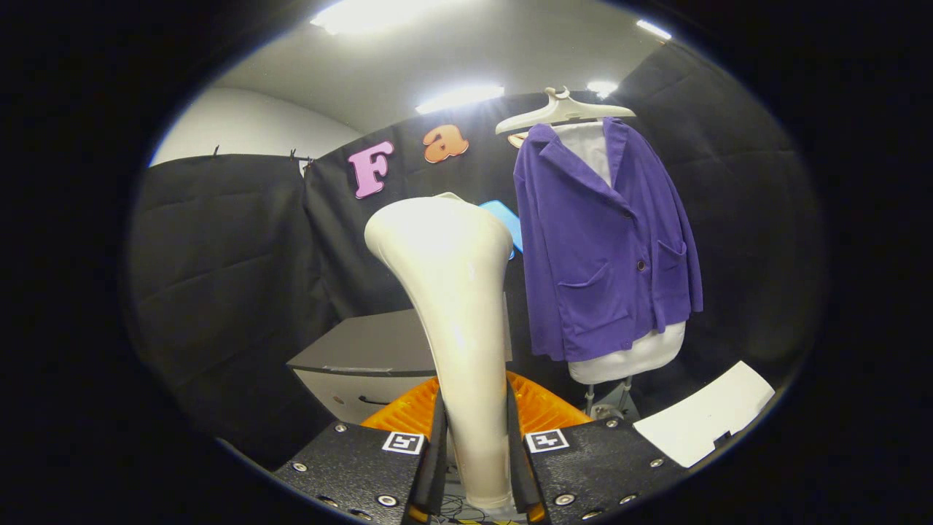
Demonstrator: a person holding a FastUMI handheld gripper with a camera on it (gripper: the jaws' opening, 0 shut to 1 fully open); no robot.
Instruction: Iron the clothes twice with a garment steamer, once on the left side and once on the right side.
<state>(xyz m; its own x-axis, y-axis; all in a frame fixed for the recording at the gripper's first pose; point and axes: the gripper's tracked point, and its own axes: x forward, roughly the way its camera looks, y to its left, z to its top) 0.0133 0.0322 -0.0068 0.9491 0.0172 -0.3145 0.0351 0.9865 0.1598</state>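
A cream-white garment steamer [453, 292] stands upright between my fingers, its handle pressed from both sides and its wide head rising above them. My gripper [475, 467] is shut on that handle. Beyond the fingers and to the right hangs a purple jacket [601, 240] over a white shirt on a pale hanger [565, 111], draped on a white mannequin form [630, 357] with a metal stand. The steamer head is apart from the jacket, left of its left front edge.
A grey box [368, 361] sits behind the steamer on the left. A white sheet [703, 415] lies low on the right. Black cloth walls close in the booth on all sides. A blue shape [510, 219] peeks out behind the steamer head.
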